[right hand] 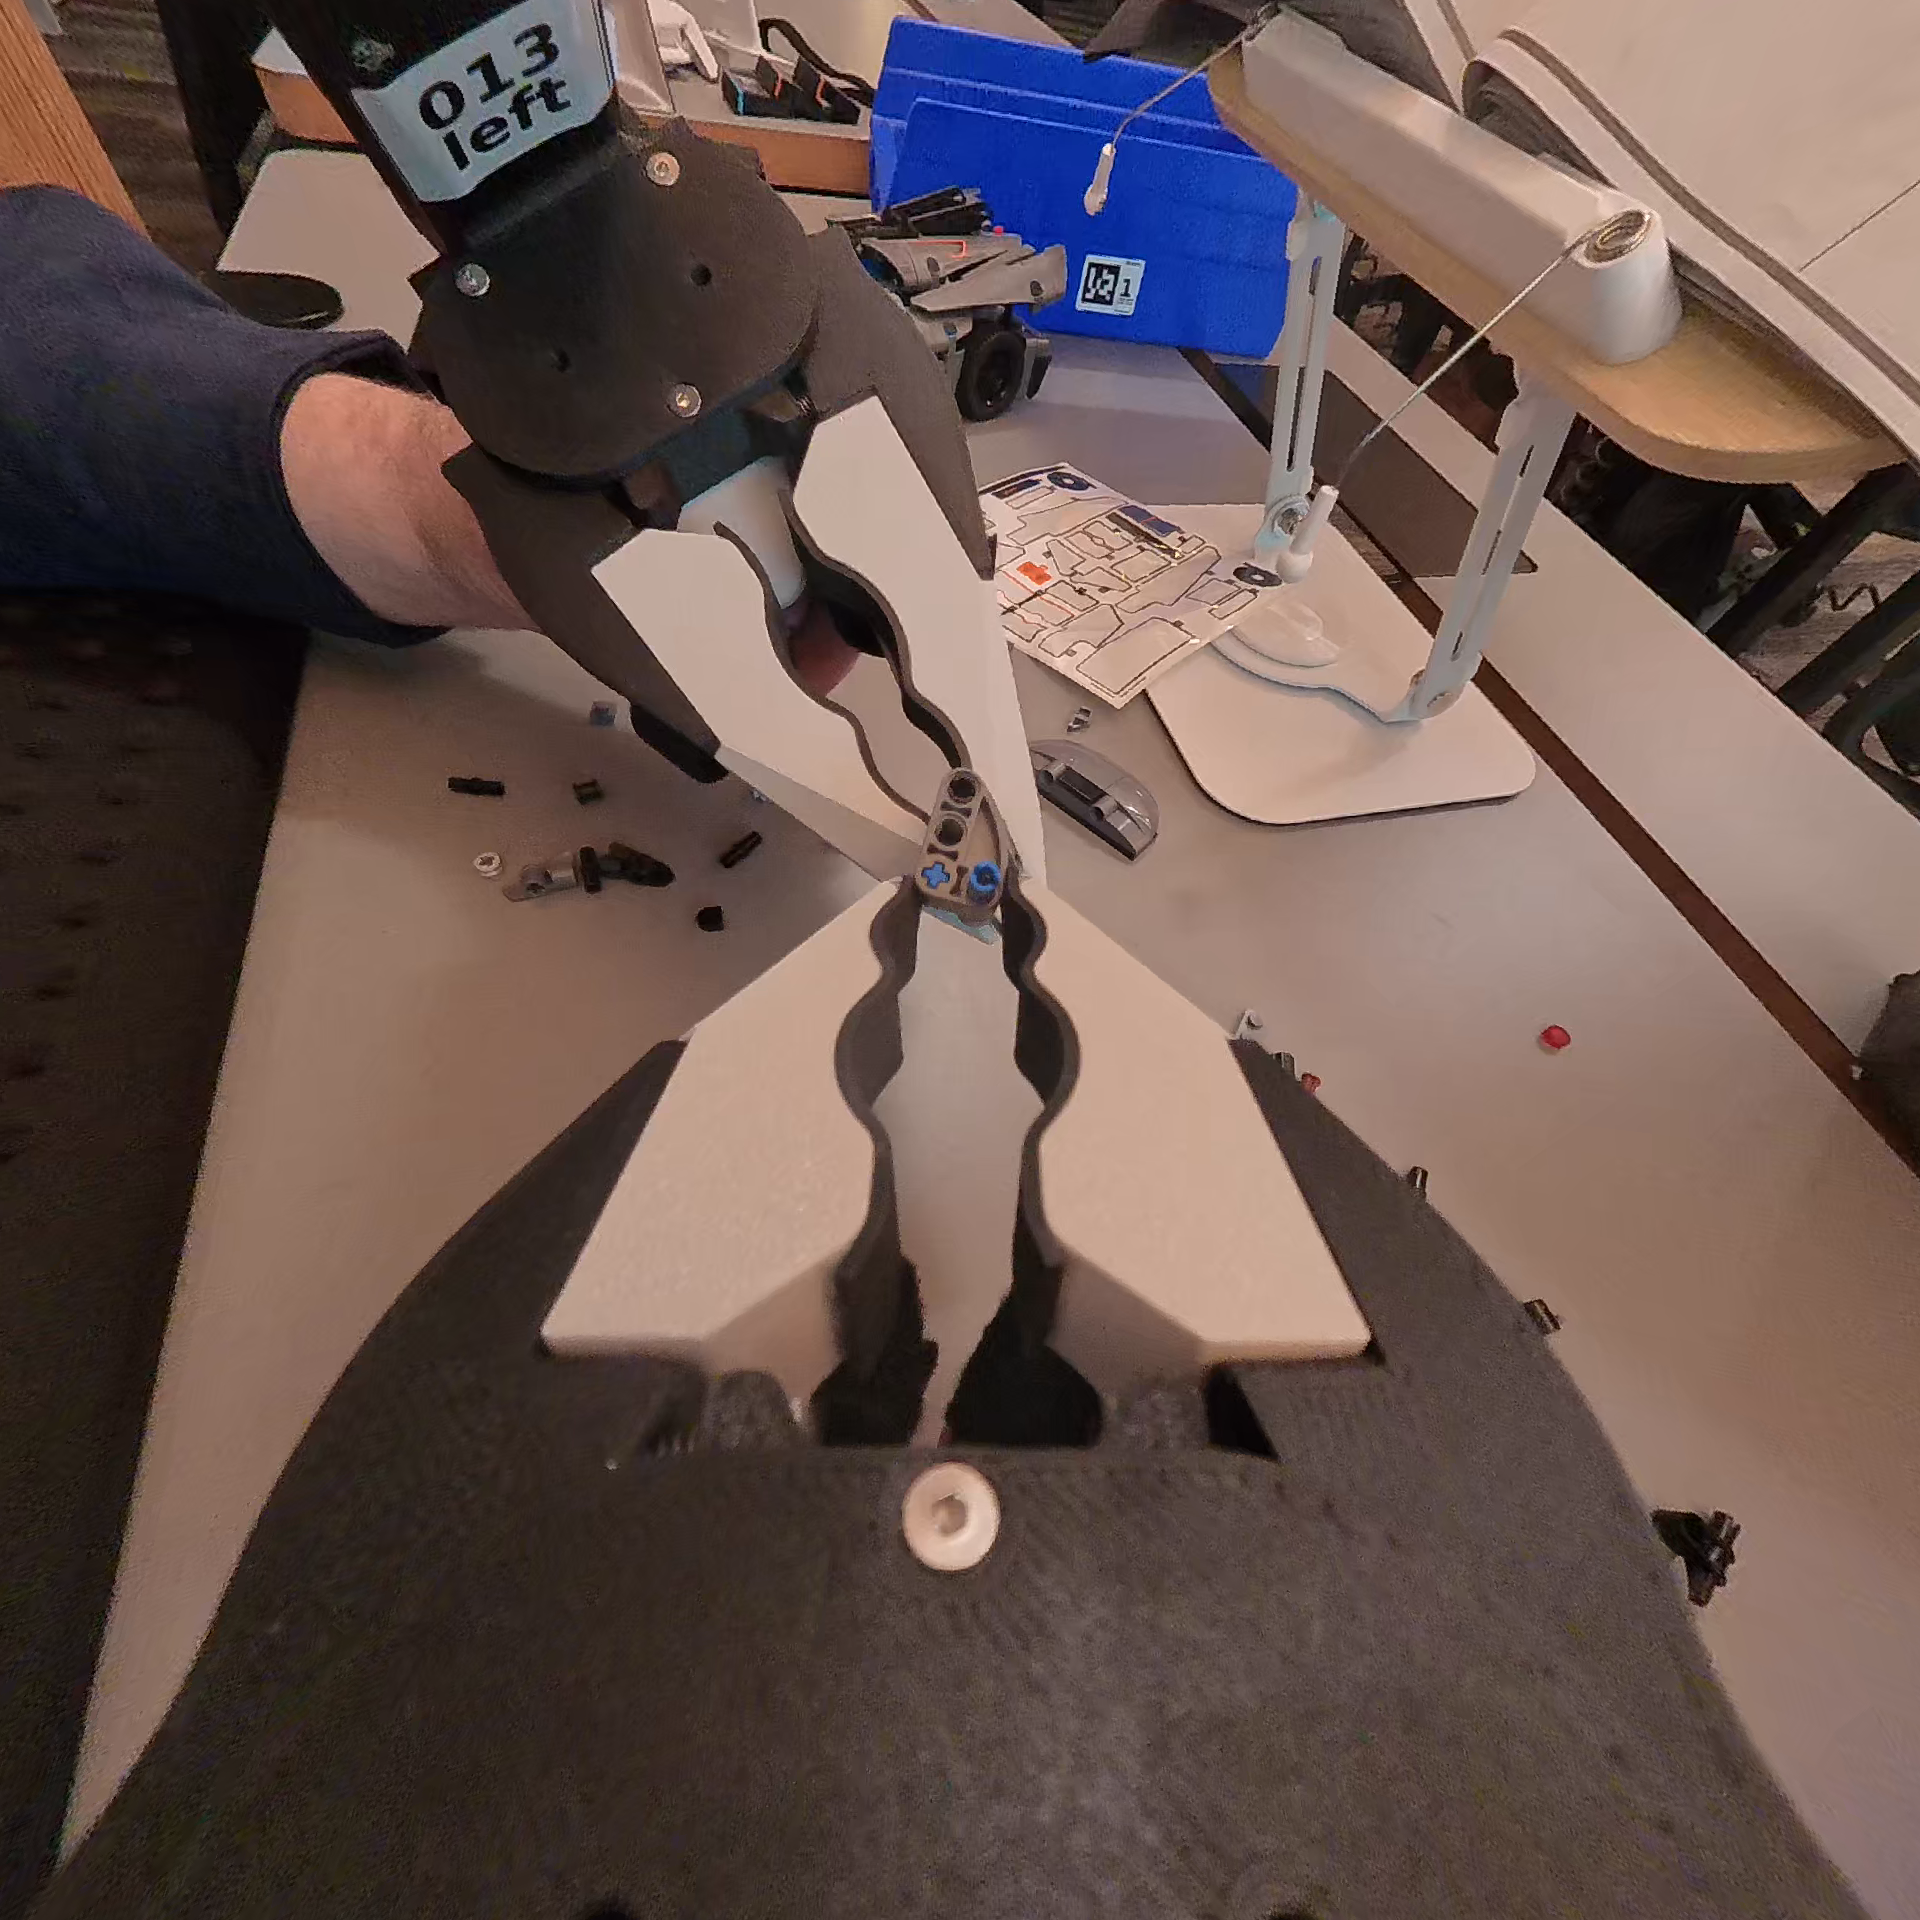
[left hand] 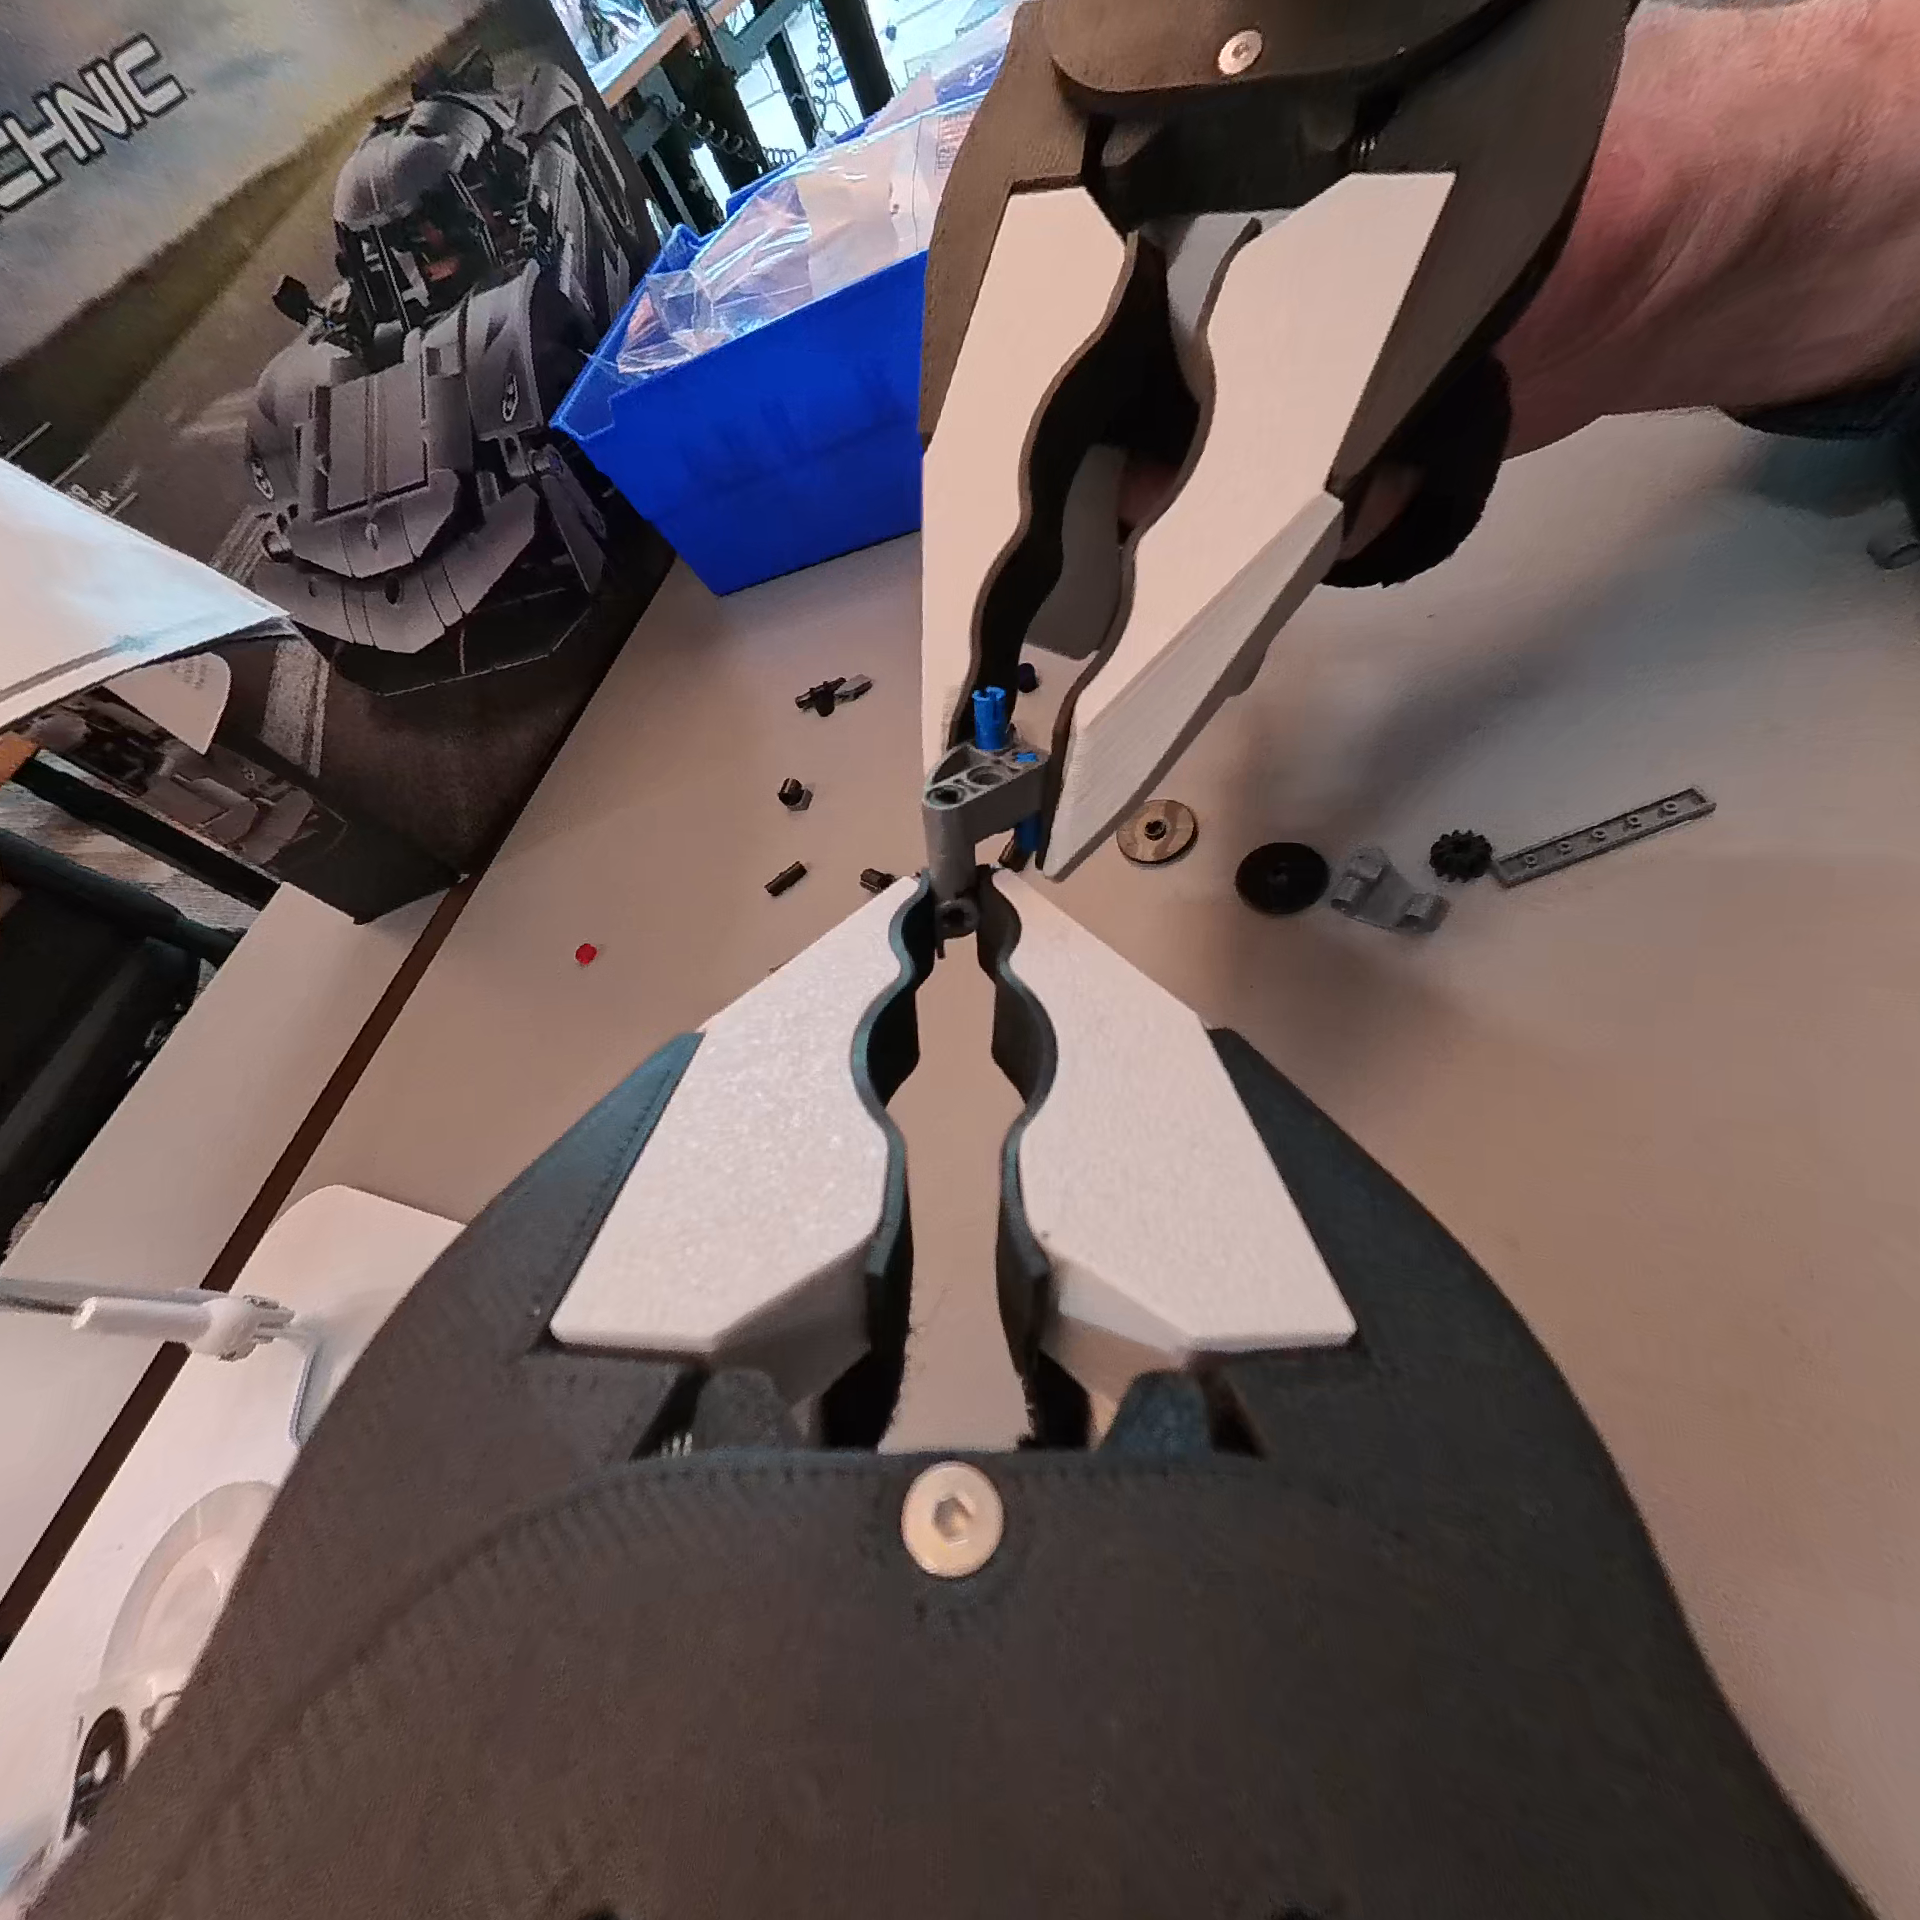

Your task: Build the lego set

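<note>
A blue plastic bin [left hand: 769, 457] behind the small grey L-shaped lego beam [left hand: 971, 790] holds clear crinkled bags. The left tongs [left hand: 956, 883] and right tongs [right hand: 961, 894] both pinch that beam, with its blue pins, above the pale bench [left hand: 1455, 1143]. Only the right wrist view shows a white stand [right hand: 1382, 748] and sticker sheet [right hand: 1101, 582].

The lower end of the grey lego piece [left hand: 961, 805] vanishes between the left gripper [left hand: 958, 902] tips, and its far side sits behind the right gripper [left hand: 1023, 821]. From the right wrist, the half-built model [right hand: 961, 286] stands partly behind the left gripper's body. The lego box [left hand: 312, 416] runs off the frame's top and left edges. Black pins [left hand: 790, 831] scattered about the table [left hand: 1455, 1143] are too small to tell apart.
</note>
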A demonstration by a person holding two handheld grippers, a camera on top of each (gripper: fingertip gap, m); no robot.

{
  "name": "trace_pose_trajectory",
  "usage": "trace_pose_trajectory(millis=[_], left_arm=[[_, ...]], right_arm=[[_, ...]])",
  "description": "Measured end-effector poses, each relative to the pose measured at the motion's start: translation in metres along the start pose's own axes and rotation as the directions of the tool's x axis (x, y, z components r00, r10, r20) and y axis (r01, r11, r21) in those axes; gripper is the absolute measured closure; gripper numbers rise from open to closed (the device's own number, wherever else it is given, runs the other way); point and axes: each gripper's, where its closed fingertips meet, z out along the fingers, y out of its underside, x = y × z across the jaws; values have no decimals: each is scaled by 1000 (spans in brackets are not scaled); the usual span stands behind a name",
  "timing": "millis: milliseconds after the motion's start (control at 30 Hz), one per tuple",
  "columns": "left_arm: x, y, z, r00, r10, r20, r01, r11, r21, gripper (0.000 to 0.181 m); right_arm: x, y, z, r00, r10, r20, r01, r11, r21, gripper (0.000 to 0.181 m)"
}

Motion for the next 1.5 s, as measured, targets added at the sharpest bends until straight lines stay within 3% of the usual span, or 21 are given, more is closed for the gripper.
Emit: trace_pose_trajectory(millis=[233,367,500,700,933,1233,1500], left_arm=[[-3,10,2,1000,22,15,-21,998,-58,163],[-8,11,0,996,69,54,-65,994,-84,158],[-5,17,2,981,182,71,-170,973,-157,161],[1,18,5,969,237,64,-222,958,-181,173],[2,18,5,975,214,56,-203,965,-166,175],[4,8,4,998,70,7,-69,996,-64,175],[3,7,1,1000,9,-24,-10,999,-46,169]], right_arm=[[7,6,0,998,-24,-52,21,999,-45,167],[13,20,4,988,-109,-106,93,985,-148,167],[12,35,10,964,-232,-127,192,944,-267,167],[12,34,9,963,-239,-122,201,943,-265,167],[11,34,10,961,-249,-122,210,940,-268,167],[10,24,7,977,-180,-111,156,969,-191,167],[13,31,8,967,-221,-130,186,953,-237,167]])
